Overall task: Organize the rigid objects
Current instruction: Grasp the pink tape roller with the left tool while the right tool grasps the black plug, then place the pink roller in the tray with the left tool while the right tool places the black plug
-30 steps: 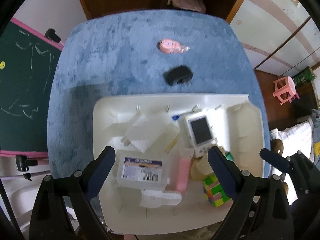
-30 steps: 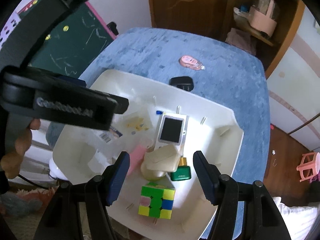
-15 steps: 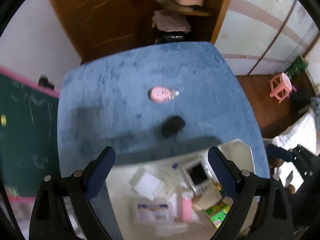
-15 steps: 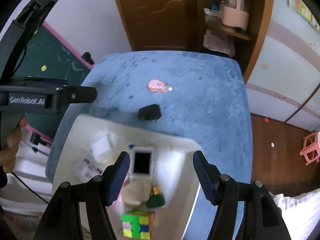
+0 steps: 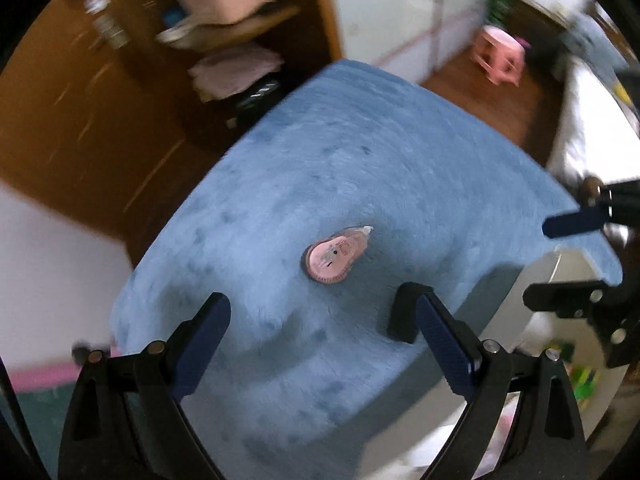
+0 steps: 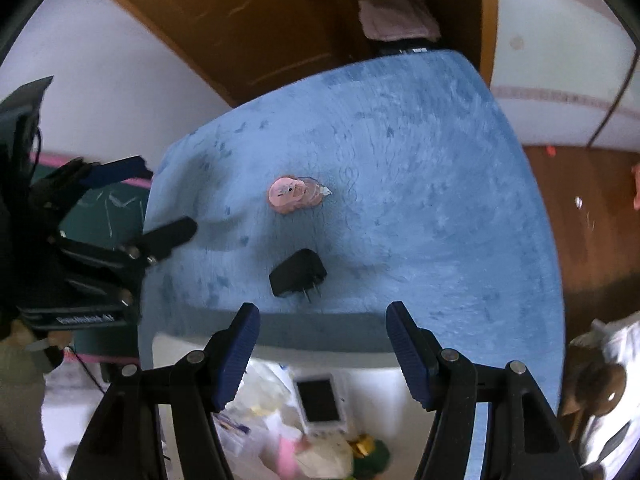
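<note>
Open left claw (image 5: 320, 334), pink tape dispenser (image 5: 335, 254)

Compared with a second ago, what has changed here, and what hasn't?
Both grippers have swung away from the white bin and out over the blue cloth. The left gripper now faces the pink tape dispenser; the right gripper faces the black charger. Both are open and empty, as before. Nothing was picked up or let go. The dispenser and the charger lie where they were.

The black plug adapter (image 5: 405, 312) sits half hidden behind a jaw; tray (image 6: 168, 344) contents are blurred.
</note>
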Demonstrator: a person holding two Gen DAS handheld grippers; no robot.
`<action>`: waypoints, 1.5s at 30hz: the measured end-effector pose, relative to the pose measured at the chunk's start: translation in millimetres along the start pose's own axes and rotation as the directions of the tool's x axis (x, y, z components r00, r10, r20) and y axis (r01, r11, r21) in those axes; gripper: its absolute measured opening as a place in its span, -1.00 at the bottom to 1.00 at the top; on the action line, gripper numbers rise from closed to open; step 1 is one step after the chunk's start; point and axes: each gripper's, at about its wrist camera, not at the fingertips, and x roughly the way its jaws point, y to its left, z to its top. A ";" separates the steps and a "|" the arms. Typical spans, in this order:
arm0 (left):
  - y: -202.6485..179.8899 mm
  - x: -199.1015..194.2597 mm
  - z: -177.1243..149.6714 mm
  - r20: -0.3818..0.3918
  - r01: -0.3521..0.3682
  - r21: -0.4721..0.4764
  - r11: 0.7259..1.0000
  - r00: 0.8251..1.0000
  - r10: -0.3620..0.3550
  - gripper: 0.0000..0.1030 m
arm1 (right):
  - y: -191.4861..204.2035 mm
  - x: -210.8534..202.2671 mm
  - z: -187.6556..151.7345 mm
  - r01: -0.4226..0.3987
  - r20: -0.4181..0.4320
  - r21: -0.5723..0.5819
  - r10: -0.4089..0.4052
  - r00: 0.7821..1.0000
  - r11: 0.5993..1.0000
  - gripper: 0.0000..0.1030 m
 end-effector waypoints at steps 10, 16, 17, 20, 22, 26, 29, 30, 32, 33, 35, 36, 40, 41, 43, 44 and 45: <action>-11.9 83.6 16.5 -0.080 0.082 0.323 0.943 0.995 -0.059 0.84 | 5.4 33.5 1.0 0.053 -0.045 0.123 -0.048 0.998 0.991 0.29; -11.7 119.0 21.9 -0.115 0.101 0.373 0.922 0.991 -0.062 0.84 | 11.7 47.2 -1.8 0.088 -0.071 0.139 -0.079 0.994 0.986 0.29; -10.5 122.5 23.0 -0.119 0.106 0.370 0.923 0.991 -0.066 0.84 | 13.9 49.8 -1.5 0.095 -0.074 0.136 -0.086 0.994 0.986 0.29; -7.2 130.4 25.7 -0.133 0.130 0.357 0.925 0.987 -0.087 0.77 | 19.7 56.3 0.2 0.103 -0.079 0.134 -0.093 0.993 0.986 0.29; -6.5 135.0 26.3 -0.154 0.158 0.350 0.923 0.982 -0.109 0.58 | 23.8 61.1 2.1 0.107 -0.083 0.133 -0.096 0.992 0.985 0.29; -10.8 135.7 24.2 -0.161 0.208 0.354 0.912 0.974 -0.160 0.38 | 30.6 73.1 7.5 0.112 -0.093 0.133 -0.100 0.991 0.985 0.29; -12.8 131.2 21.9 -0.150 0.242 0.349 0.905 0.968 -0.201 0.10 | 33.6 81.9 12.1 0.113 -0.102 0.142 -0.099 0.990 0.983 0.29; -12.7 131.2 20.6 -0.144 0.241 0.343 0.908 0.968 -0.203 0.10 | 33.9 86.2 14.3 0.115 -0.108 0.150 -0.099 0.989 0.982 0.29; -10.1 129.2 18.6 -0.130 0.249 0.315 0.916 0.967 -0.218 0.10 | 33.4 94.2 16.9 0.119 -0.124 0.165 -0.100 0.987 0.979 0.29; -6.3 128.1 17.5 -0.122 0.250 0.297 0.921 0.967 -0.223 0.10 | 32.9 98.3 18.4 0.120 -0.132 0.171 -0.098 0.986 0.978 0.29; 4.3 126.4 15.3 -0.100 0.243 0.247 0.938 0.969 -0.225 0.09 | 32.7 108.4 21.9 0.131 -0.154 0.192 -0.102 0.983 0.973 0.29; 11.4 125.6 15.3 -0.094 0.241 0.229 0.943 0.970 -0.225 0.09 | 32.0 114.4 24.1 0.142 -0.165 0.207 -0.108 0.980 0.968 0.29; 35.6 123.7 8.4 -0.077 0.247 0.112 0.963 0.968 -0.239 0.09 | 31.2 132.1 31.3 0.172 -0.198 0.251 -0.124 0.972 0.952 0.29; 41.5 121.9 5.3 -0.071 0.250 0.083 0.965 0.967 -0.245 0.09 | 30.7 137.2 32.6 0.187 -0.211 0.260 -0.134 0.968 0.947 0.29; 49.0 120.3 -0.7 -0.065 0.248 0.053 0.967 0.967 -0.245 0.09 | 30.5 146.6 33.8 0.221 -0.238 0.268 -0.157 0.958 0.938 0.29; 52.5 118.4 -4.3 -0.062 0.246 0.035 0.969 0.968 -0.243 0.09 | 30.5 150.4 33.8 0.228 -0.248 0.269 -0.162 0.955 0.936 0.29; 56.1 118.7 -3.8 -0.061 0.245 0.025 0.969 0.968 -0.243 0.09 | 30.4 155.5 33.3 0.239 -0.265 0.272 -0.166 0.950 0.932 0.29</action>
